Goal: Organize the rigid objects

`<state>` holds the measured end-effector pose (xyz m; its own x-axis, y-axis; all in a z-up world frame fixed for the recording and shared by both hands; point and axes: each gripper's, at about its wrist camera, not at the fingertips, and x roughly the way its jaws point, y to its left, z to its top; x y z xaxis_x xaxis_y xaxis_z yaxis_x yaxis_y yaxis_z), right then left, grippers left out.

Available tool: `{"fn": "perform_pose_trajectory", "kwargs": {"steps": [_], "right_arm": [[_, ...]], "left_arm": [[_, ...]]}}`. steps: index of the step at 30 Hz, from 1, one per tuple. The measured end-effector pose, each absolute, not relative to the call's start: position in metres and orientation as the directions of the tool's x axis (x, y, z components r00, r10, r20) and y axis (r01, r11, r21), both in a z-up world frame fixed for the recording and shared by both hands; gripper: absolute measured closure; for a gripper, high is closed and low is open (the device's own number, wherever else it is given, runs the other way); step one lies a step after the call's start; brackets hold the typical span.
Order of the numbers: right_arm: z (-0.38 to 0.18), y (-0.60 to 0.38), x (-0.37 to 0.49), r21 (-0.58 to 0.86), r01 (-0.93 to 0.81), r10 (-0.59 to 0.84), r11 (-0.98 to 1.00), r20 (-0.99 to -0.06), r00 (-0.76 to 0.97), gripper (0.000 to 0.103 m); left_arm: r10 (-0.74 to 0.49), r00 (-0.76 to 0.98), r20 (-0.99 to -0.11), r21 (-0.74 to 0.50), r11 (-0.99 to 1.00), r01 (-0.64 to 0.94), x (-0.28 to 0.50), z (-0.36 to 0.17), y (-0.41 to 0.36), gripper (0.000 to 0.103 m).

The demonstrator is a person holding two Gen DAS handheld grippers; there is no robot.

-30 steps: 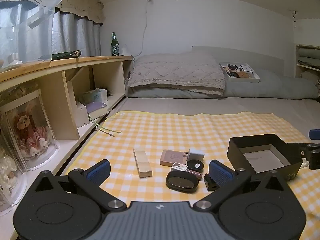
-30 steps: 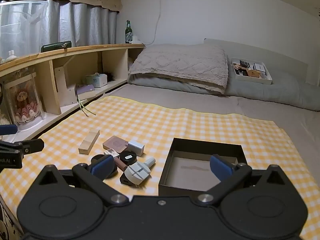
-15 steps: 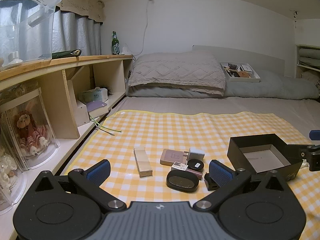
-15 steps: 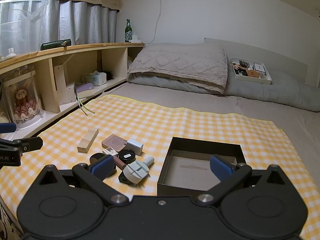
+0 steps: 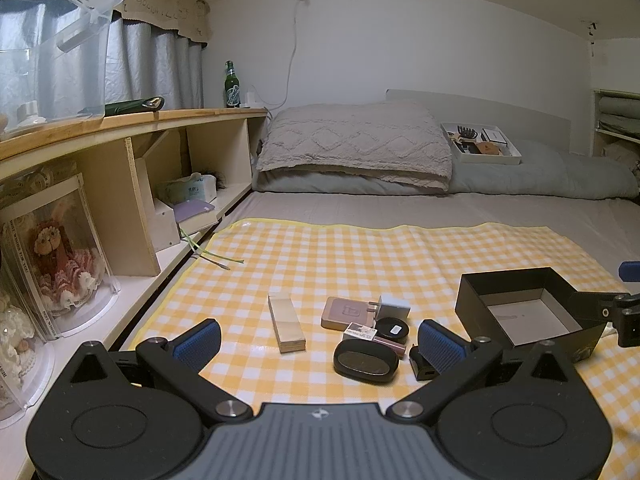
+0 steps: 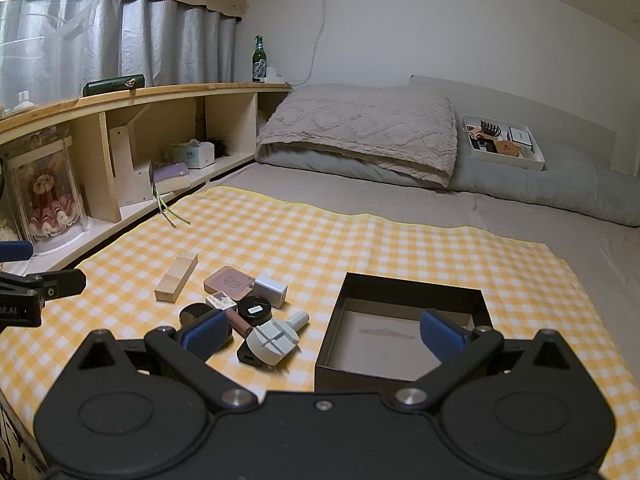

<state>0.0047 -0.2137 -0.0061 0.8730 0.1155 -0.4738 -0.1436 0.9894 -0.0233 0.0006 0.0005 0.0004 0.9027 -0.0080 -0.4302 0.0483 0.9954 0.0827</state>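
Rigid objects (image 6: 240, 304) sit clustered on the checked cloth (image 6: 360, 240) over the bed, just left of your open black box (image 6: 404, 332). Your left hand-held gripper (image 5: 320, 338) and right hand-held gripper (image 6: 322, 334) both hover with fingers spread apart, holding nothing.

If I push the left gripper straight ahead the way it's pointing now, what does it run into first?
Probably the black oval case, which lies low between the open fingers of the left gripper, right of centre. The wooden block sits just beyond, left of it. Depth is uncertain; a level push might pass over both.
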Motion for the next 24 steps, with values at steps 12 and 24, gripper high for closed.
{"fn": "perform_pose_trajectory", "kwargs": {"steps": [12,24], "right_arm": [[-0.0062,-0.2145,0.0033,-0.031,-0.144,0.113,0.989,-0.474,0.873,0.0],[-0.0059,-0.213,0.0037,-0.033,-0.144,0.111,0.989,-0.475,0.873,0.0]], "left_arm": [[-0.012,0.901,-0.433,0.087,0.995,0.056,-0.0007,-0.0066,0.0048,0.0],[-0.012,0.901,-0.435,0.086,0.995,0.055,0.0011,-0.0088,0.0043,0.0]]}}
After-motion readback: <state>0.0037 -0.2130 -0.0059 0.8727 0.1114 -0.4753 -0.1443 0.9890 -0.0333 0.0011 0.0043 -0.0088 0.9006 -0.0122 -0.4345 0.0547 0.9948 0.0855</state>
